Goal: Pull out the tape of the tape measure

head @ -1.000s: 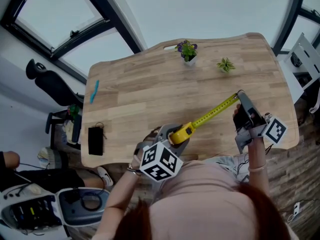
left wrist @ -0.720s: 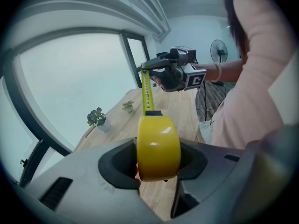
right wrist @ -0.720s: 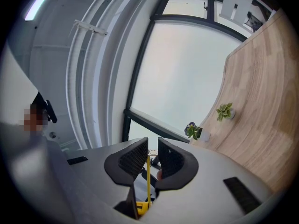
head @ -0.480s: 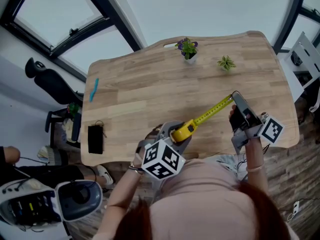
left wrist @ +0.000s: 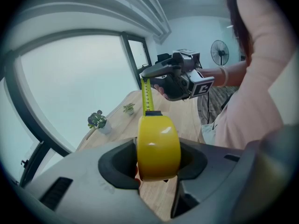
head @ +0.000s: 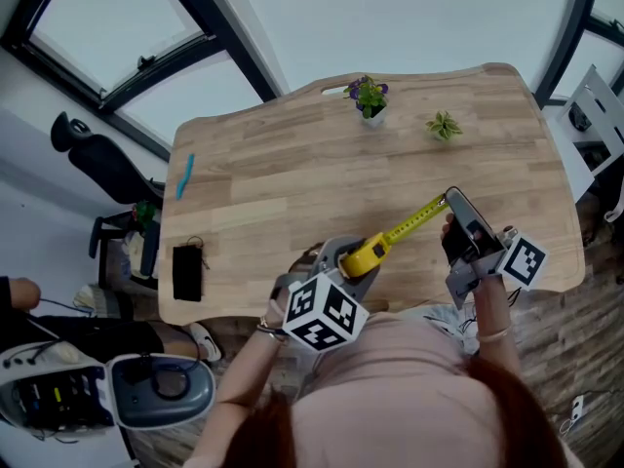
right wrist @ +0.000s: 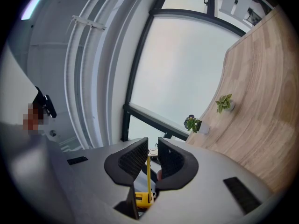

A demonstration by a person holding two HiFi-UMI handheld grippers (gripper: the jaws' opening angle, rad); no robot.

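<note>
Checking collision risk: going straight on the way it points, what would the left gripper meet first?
Probably the wooden table top, just beyond the yellow tape measure case its jaws grip: the left gripper tilts downward. The right gripper, holding the tape, sits higher in its view; depth is unclear.

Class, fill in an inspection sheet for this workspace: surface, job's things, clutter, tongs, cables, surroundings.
Surface: light wooden table with a wavy edge.
Job's things: yellow tape measure case; its tape is drawn out through the air.
Clutter: purple-flowered potted plant and green potted plant at the far edge; blue strip and black flat item at the left.
Tongs: left tongs shut on the case; right tongs shut on the tape's end.
Cables: a light lead on the floor.
Surroundings: large windows, black chair, standing fan.
</note>
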